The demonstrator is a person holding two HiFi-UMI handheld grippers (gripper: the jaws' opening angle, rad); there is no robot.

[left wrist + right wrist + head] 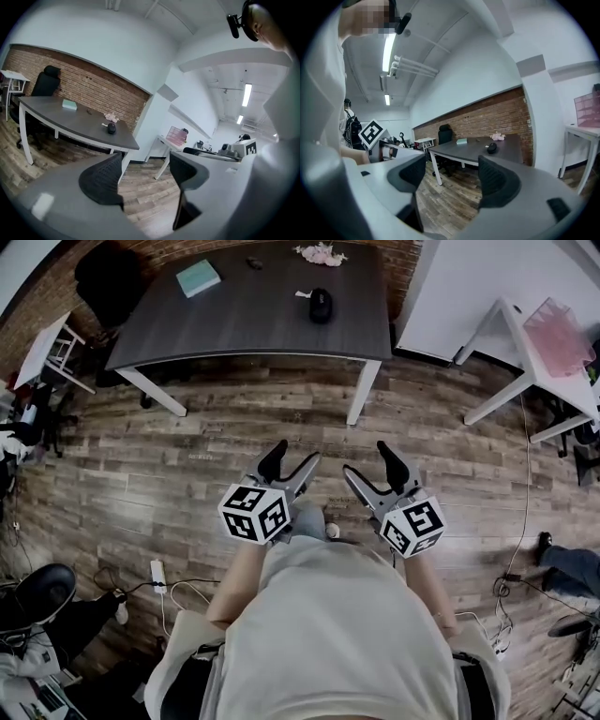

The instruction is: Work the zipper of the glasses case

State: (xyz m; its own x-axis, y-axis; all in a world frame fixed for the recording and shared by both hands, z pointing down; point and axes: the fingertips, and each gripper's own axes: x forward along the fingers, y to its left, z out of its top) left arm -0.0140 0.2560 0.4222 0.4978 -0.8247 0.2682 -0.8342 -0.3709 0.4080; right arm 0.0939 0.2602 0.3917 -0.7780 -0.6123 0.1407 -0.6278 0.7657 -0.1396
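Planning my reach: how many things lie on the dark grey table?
5: teal flat box at left, small dark object at the far edge, pink fluffy bundle far right, black oval case nearer, tiny white scrap beside it. Smaller bits may be missed.

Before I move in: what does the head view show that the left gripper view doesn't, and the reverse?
Head view only: the top-down layout, with the left gripper and right gripper over the wood floor, short of the dark table, plus a power strip. Left gripper view only: the ceiling lights and its own jaws close up, apart and empty. Both: that table carrying the black glasses case, a teal box and a pink thing.
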